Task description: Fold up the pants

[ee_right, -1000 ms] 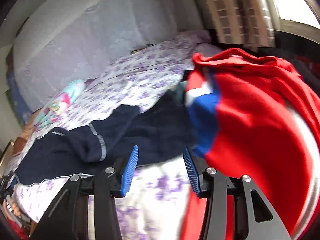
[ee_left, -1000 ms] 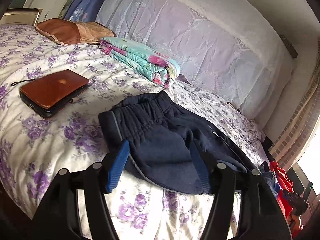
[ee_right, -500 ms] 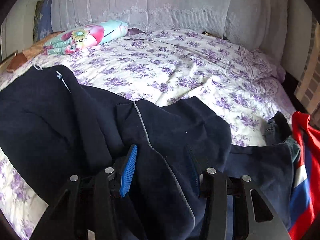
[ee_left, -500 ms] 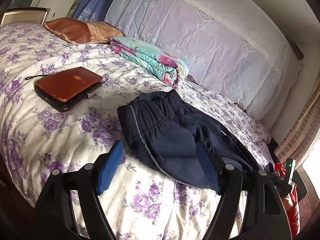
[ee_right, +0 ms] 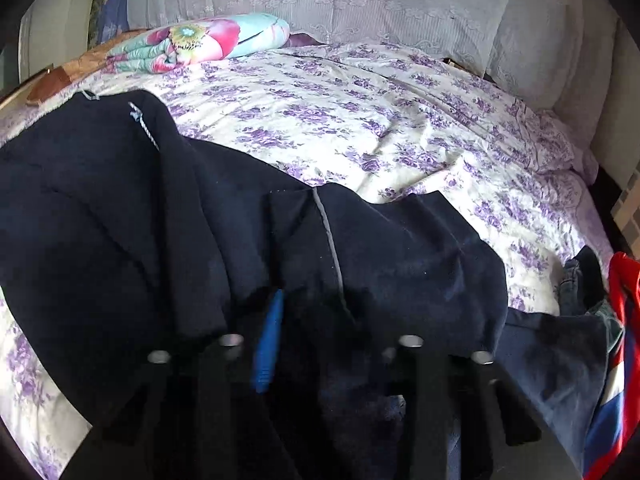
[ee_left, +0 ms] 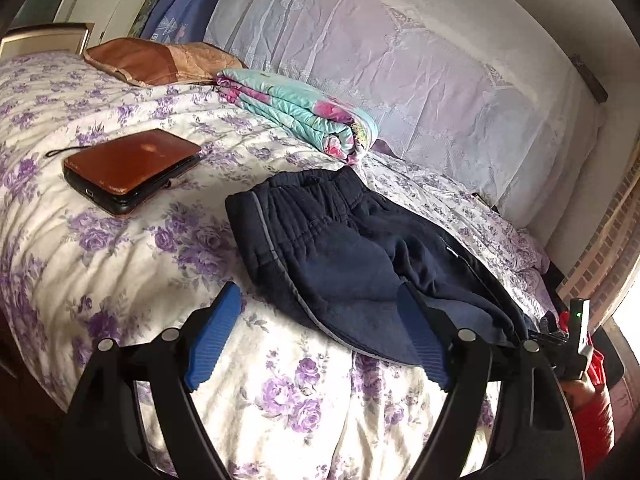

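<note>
Dark navy pants (ee_left: 340,248) with a grey side stripe lie crumpled on the flowered bed, waistband toward the folded blanket. My left gripper (ee_left: 320,336) is open and empty, just in front of the pants' near edge. In the right wrist view the pants (ee_right: 120,220) fill the lower left. My right gripper (ee_right: 320,336) sits low against the cloth; one blue finger (ee_right: 268,344) shows, the other is hidden in dark fabric, and I cannot tell if cloth lies between the jaws. The right gripper's body also shows in the left wrist view (ee_left: 576,332).
A brown-cased tablet (ee_left: 128,168) lies left of the pants. A folded turquoise flowered blanket (ee_left: 304,116) and a brown cushion (ee_left: 152,60) sit near the lace-covered headboard (ee_left: 440,72). Red and blue clothing (ee_right: 620,340) lies at the bed's right edge.
My right gripper swung from the red garment to the navy pants and lowered onto them. My left gripper drew back slightly, staying open.
</note>
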